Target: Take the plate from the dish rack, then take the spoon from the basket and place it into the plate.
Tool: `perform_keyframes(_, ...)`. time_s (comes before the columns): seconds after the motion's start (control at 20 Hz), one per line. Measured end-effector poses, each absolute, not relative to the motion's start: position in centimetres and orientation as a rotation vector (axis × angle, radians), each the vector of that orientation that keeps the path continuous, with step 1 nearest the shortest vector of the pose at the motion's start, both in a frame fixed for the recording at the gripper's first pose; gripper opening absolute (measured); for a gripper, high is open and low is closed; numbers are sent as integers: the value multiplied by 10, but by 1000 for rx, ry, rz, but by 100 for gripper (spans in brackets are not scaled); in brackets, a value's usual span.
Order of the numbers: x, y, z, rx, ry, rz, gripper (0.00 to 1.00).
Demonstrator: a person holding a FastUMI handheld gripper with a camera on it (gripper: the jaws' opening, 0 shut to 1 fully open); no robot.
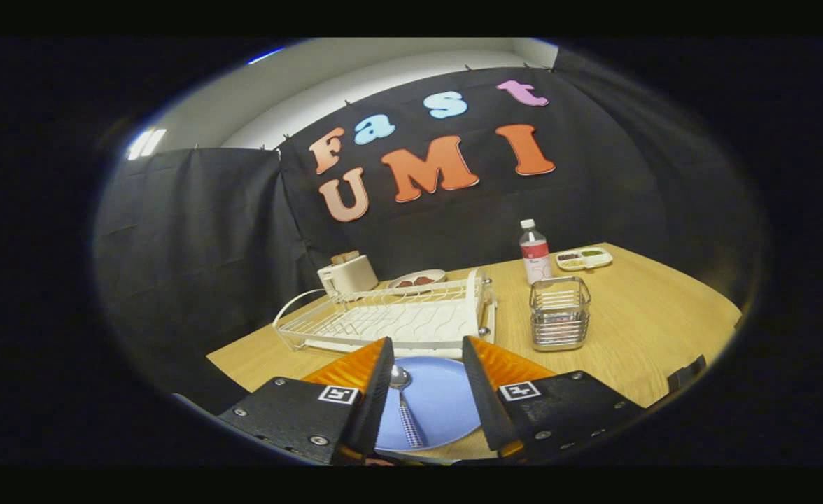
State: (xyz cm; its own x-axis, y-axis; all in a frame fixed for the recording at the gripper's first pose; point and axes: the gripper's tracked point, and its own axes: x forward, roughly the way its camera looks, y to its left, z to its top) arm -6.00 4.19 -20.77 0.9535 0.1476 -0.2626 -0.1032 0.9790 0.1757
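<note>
Gripper view: jaws apart, hiding plate (439, 399) edges; spoon (403, 406) inside.

Look past the rack: you have a toaster (348, 274) at centre left, a small plate of food (417, 280), a bottle (535, 253), and a divided tray (584, 258) on the wooden table (663, 315).

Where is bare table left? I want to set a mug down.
Bare wood lies right of the basket, out toward the table edge, and between basket and plate. The back is crowded: toaster, dish, bottle, tray. The rack fills the left. The gripper jaws stand open over the plate, where the spoon lies.
</note>
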Motion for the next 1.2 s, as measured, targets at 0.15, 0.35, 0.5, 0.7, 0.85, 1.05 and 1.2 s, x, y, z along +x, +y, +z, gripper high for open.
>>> perform_keyframes(0.15, -56, 36, -182, 121, 200, 94, 73)
perform_keyframes(0.35, -61, 40, -154, 65, 102, 88, 85)
perform_keyframes(0.5, -66, 37, -131, -4, 23, 59, 90)
perform_keyframes(0.7, -72, 31, -103, -87, -54, 4, 93)
perform_keyframes(0.85, -76, 35, -88, -114, -88, -2, 94)
perform_keyframes(1.05, -85, 48, -70, -124, -145, 40, 94)
perform_keyframes(1.2, -86, 46, -60, -124, -191, 43, 94)
